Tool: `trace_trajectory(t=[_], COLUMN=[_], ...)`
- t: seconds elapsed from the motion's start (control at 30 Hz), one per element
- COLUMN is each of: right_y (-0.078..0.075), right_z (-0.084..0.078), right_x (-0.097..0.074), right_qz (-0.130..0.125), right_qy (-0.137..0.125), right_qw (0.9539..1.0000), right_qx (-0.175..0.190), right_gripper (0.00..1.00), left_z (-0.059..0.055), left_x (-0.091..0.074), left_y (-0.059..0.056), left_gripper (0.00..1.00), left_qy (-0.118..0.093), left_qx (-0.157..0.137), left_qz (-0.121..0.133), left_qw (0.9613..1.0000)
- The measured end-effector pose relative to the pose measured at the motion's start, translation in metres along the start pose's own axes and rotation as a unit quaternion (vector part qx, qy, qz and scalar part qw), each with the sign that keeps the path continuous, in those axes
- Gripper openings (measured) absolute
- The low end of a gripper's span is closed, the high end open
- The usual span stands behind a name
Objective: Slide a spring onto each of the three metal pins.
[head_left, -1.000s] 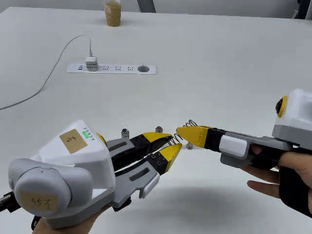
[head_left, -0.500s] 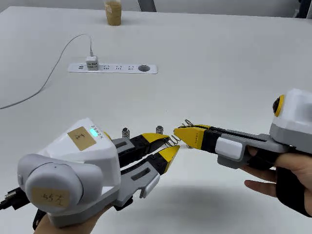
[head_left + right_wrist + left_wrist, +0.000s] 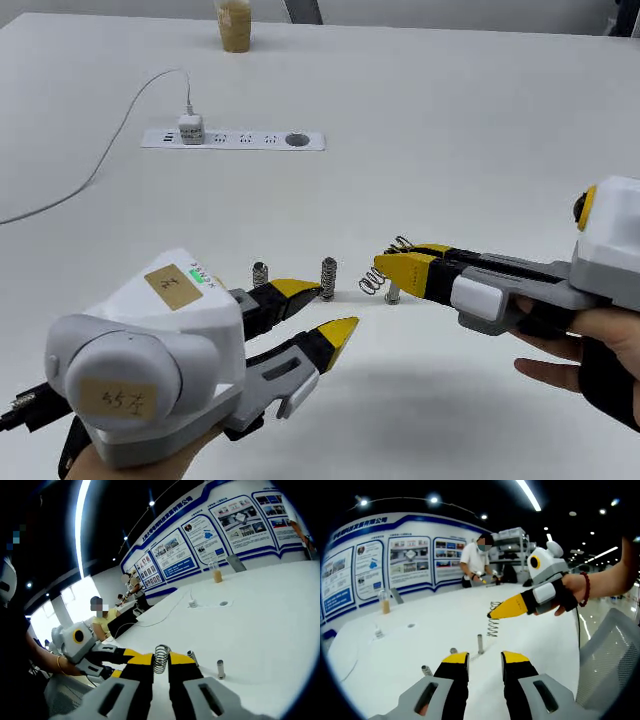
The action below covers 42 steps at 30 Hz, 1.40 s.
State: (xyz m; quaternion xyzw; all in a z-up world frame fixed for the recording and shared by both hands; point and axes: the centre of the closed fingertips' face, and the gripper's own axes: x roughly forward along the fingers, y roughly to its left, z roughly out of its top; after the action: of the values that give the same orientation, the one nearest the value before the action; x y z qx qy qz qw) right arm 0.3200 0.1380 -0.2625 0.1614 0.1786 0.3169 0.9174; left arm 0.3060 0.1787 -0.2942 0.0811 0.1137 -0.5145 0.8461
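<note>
Nearest in the head view, the left gripper (image 3: 318, 308) reaches in from the lower left with its yellow-tipped jaws spread apart and nothing between them; the left gripper view (image 3: 485, 657) shows the same open gap, with bare tabletop beyond it. Just past its upper fingertip, the right gripper (image 3: 385, 265) comes in from the right, held in a hand, its jaws pinched on a spring (image 3: 372, 284). The coils stick out on both sides of the yellow tips. In the right gripper view the spring (image 3: 160, 655) stands clamped between the two jaws (image 3: 161, 659). From the left gripper view it hangs below the right gripper's tip (image 3: 495, 614) as a loose coil (image 3: 493, 625), just above and beside an upright bare pin (image 3: 480, 643). In the head view that bare pin (image 3: 393, 295) stands on the white table (image 3: 450, 130) directly under the right gripper's tip, with the spring's lower end just to its left and apart from it. Left of it stands the middle pin (image 3: 328, 278), ribbed along its height as if a spring sits round it, and further left the leftmost pin (image 3: 260, 273), shorter and also ribbed, close beside the left gripper's upper jaw. Well beyond the pins lies a power strip (image 3: 235, 140) with a white charger (image 3: 188, 127) plugged in, its cable (image 3: 120, 125) curving off to the left. At the far edge stands a cup (image 3: 234, 25) of tan drink.
</note>
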Motion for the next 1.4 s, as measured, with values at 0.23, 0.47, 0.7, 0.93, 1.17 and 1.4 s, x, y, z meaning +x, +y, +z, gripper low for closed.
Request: trace_trajectory(t=[0.23, 0.47, 0.7, 0.93, 1.17, 1.4], right_y=[-0.011, -0.025, -0.039, -0.053, -0.067, -0.080], right_z=[0.000, -0.003, -0.001, 0.001, 0.000, -0.001], right_x=[0.000, 0.002, 0.005, 0.008, 0.011, 0.014], right_qz=[-0.024, -0.047, -0.070, -0.090, -0.108, -0.121], right_qy=[0.011, 0.034, 0.043, 0.050, 0.060, 0.064], right_qw=[0.9991, 0.9958, 0.9914, 0.9876, 0.9831, 0.9806], right_qx=[-0.034, -0.071, -0.101, -0.119, -0.135, -0.140], right_gripper=[0.11, 0.11, 0.12, 0.12, 0.12, 0.12], left_z=[-0.012, -0.024, -0.033, -0.039, -0.042, -0.044], left_x=[-0.006, -0.014, -0.018, -0.018, -0.018, -0.017], left_y=[0.009, 0.020, 0.027, 0.028, 0.028, 0.031], left_gripper=[0.35, 0.46, 0.58, 0.68, 0.75, 0.82], left_qy=[0.021, 0.042, 0.052, 0.059, 0.060, 0.058], left_qx=[-0.005, -0.002, -0.011, -0.019, -0.023, -0.035], left_qz=[0.016, 0.037, 0.052, 0.057, 0.058, 0.059], left_qw=[0.9996, 0.9985, 0.9972, 0.9965, 0.9963, 0.9960])
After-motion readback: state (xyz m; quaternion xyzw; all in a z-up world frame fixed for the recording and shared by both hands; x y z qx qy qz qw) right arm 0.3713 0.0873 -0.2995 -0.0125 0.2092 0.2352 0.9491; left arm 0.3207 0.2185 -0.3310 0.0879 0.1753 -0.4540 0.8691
